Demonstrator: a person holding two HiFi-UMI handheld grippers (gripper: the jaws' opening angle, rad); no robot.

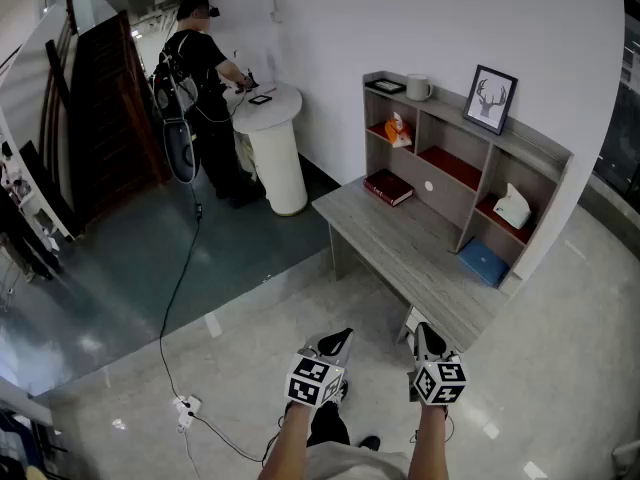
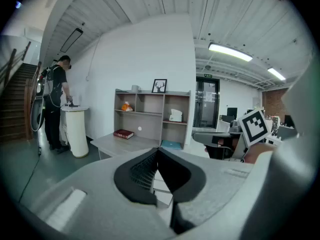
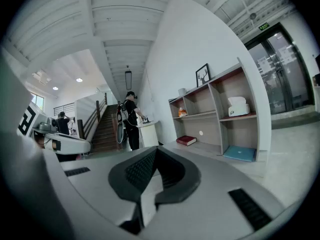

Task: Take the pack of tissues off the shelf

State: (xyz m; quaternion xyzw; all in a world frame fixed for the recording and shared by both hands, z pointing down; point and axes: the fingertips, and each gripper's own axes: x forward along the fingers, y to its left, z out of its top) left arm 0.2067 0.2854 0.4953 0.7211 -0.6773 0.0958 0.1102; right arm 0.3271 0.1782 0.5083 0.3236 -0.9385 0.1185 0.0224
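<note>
The desk (image 1: 400,258) is the biggest thing ahead of me. It runs away towards the far right, and the shelf (image 1: 540,153) stands along the back edge of its tabletop against the white wall. Beyond the desk's far left end a person (image 1: 200,78) works at a white pedestal (image 1: 275,153), well apart from anything I need.

Both my tools hang short of the tabletop's near end, pointing roughly level. My right gripper (image 1: 428,340) has its jaws pressed together on nothing. My left gripper (image 1: 336,344) is closed and empty as well.

The pack of tissues (image 1: 512,208) sits in the right end compartment of the shelf's middle tier. From my tools it lies ahead, higher up and off to the right, so I judge the right gripper the nearer one and the one to send in. Its jaws would have to part before they reach the pack. The pack is too small from here to tell which way its long side runs.

The way in looks open to me, because the compartment's front faces the tabletop (only a divider on its left and the shelf's end wall on its right hem it in). A blue book (image 1: 484,263) lies flat on the tabletop straight below that compartment. A red book (image 1: 388,187) lies farther left by the back edge. On the shelf's top a picture frame (image 1: 491,99) stands above and left of the tissues. A mug (image 1: 419,88) stands farther left again, and an orange thing (image 1: 398,130) sits in the upper left compartment.
</note>
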